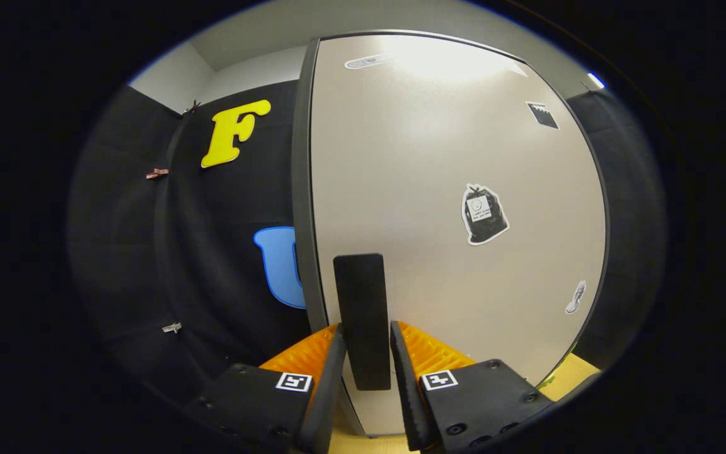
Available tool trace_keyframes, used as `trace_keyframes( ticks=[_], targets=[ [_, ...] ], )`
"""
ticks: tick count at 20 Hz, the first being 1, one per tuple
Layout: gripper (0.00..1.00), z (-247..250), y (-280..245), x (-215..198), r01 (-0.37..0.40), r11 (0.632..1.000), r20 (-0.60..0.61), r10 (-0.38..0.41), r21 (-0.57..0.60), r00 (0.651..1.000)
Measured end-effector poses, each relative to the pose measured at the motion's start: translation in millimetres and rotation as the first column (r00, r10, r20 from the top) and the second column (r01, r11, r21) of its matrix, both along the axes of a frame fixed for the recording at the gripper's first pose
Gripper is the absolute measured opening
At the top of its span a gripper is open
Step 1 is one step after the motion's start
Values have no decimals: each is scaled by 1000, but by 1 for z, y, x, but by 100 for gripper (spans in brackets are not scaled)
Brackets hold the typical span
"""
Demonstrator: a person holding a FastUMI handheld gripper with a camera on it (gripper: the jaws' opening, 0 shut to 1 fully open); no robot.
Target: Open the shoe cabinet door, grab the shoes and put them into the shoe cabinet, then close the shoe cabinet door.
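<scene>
The shoe cabinet door (438,157) is a tall pale beige panel with a dark grey edge (303,189) on its left side, and it stands close in front of me. A flat black vertical handle (360,296) is fixed low on the door near that edge. My gripper (366,334) is shut on the handle's lower half, one finger pressing on each side. Whether the door stands ajar I cannot tell. The shoes and the cabinet's inside are hidden.
Stickers dot the door: a black bag-shaped one (484,214) at mid height, a small pale one (576,297) lower right and a dark square (542,115) upper right. Black cloth wall (212,284) hangs left of the door. A light wooden surface (580,372) shows below right.
</scene>
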State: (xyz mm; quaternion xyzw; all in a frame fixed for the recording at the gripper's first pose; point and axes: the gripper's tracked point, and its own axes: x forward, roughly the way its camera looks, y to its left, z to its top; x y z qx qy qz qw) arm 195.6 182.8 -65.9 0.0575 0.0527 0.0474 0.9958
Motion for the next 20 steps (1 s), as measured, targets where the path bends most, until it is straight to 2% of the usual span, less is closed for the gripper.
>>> trace_keyframes(
  ticks=[1, 2, 4, 5, 6, 14, 20],
  targets=[
    [48, 5, 1, -3, -1, 1000, 10, 1, -2, 1000],
    [36, 1, 1, 4, 2, 1000, 8, -2, -30, 1000],
    [24, 2, 2, -4, -17, 998, 12, 17, -60, 1000],
    [22, 2, 1, -4, -35, 998, 3, 35, -48, 999],
    [17, 2, 2, -6, -49, 998, 0, 49, -33, 999],
    [16, 13, -21, -88, -129, 991, 23, 129, -18, 991],
    [16, 20, -63, -154, -170, 985, 37, 170, 5, 985]
  ],
)
